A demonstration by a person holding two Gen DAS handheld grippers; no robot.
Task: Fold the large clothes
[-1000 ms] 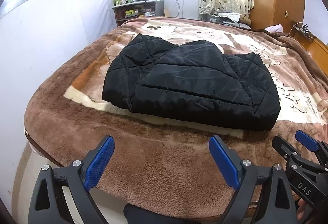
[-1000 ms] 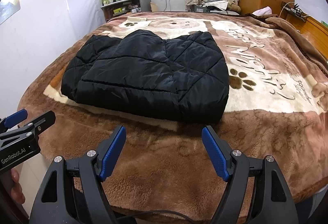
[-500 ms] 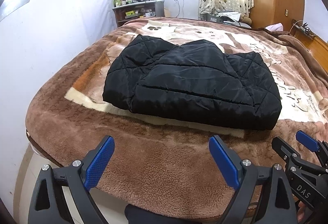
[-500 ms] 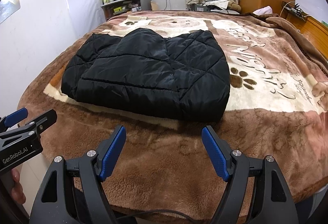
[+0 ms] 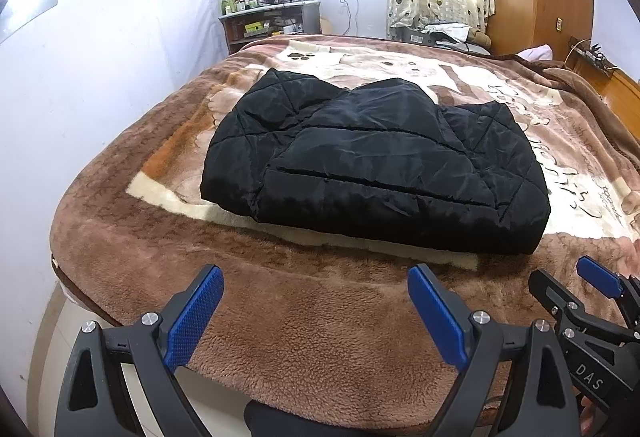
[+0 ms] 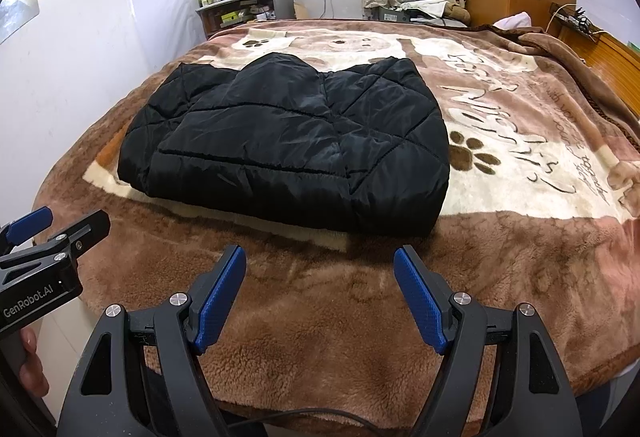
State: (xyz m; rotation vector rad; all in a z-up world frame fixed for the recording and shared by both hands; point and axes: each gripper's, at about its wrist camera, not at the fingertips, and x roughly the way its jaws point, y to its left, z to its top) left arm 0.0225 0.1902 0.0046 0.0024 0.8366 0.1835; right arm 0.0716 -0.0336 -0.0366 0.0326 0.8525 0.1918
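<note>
left wrist view: your left gripper (image 5: 316, 307) hangs over the near edge of the bed, jaws spread wide with nothing between them but bare blanket (image 5: 320, 325). the black quilted jacket (image 5: 376, 165) lies beyond, in the middle of the bed and a little to the left, well apart from the pads. it already looks folded into a compact block — sleeves tucked, a thick doubled edge facing you. your right gripper (image 5: 560, 281) shows at the near right corner, cut off by the frame, so only part of its fingers is visible here.

judging from this, you're at the end of the fold, or pausing before one last halving. if another fold is wanted, you'd need to reach forward to the near corners and pinch through all the layers, since padded nylow slips — sorry, padded nylon slips and springs back.

right wrist view: your right gripper (image 6: 320, 277) also stands open over bare blanket, empty, the jacket (image 6: 288, 149) lying far-left of it and not touched. your left gripper (image 6: 48, 227) pokes in at the left edge, mostly out of frame, with a bit of your hand (image 6: 30, 369) beneath it.

hard to tell — how many layers the stack holds, where the sleeves and collar ended up, and whether the far edge is even; the bulk hides all of it. the shelf (image 6: 248, 3) clutter at the far wall is too small to read.
</note>
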